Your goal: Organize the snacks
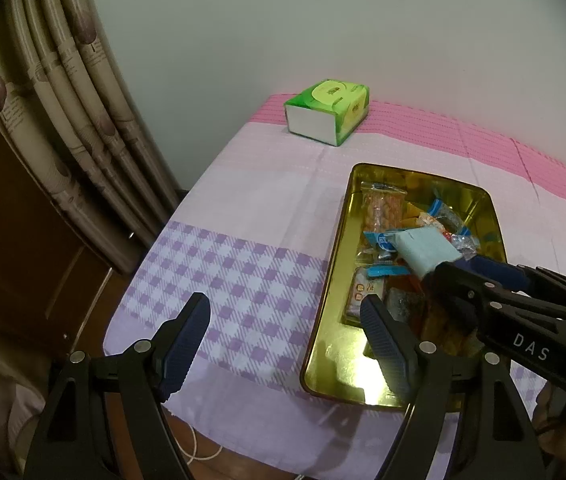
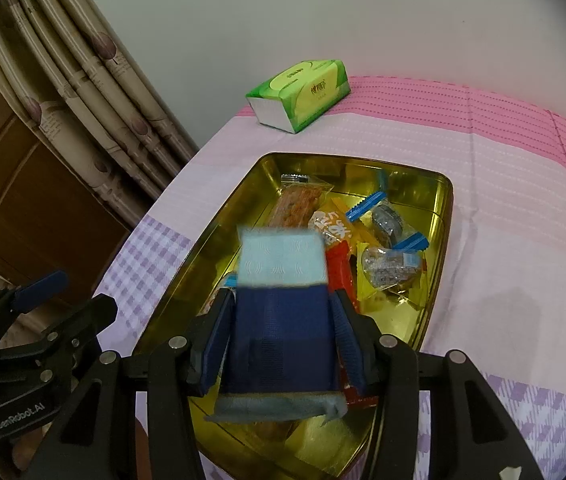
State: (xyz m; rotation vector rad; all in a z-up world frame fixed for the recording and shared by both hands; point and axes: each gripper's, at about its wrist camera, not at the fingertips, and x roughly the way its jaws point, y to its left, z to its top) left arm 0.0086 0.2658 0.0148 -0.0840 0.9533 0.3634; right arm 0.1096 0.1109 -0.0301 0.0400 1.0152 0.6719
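My right claw is clamped on a snack packet, pale blue at its far end and dark blue where my pads meet its sides. The packet hangs over the gold tin tray, above the pile of wrapped snacks already lying in it; whether its underside touches them I cannot tell.

My left claw stands apart, nothing between its fingers. It sits low at the tray's near-left corner, one finger over the checked cloth on the bench, the other over the tray's bare gold floor.

Step in hand, as I judge it: placing this packet into the tray with the rest.

Next move calls for: lower the packet onto a free patch, probably the empty near end of the tray, then part the right claw so it drops flat. Keep clear of my left finger, which is close by.

Green tissue box at the far edge: not involved.
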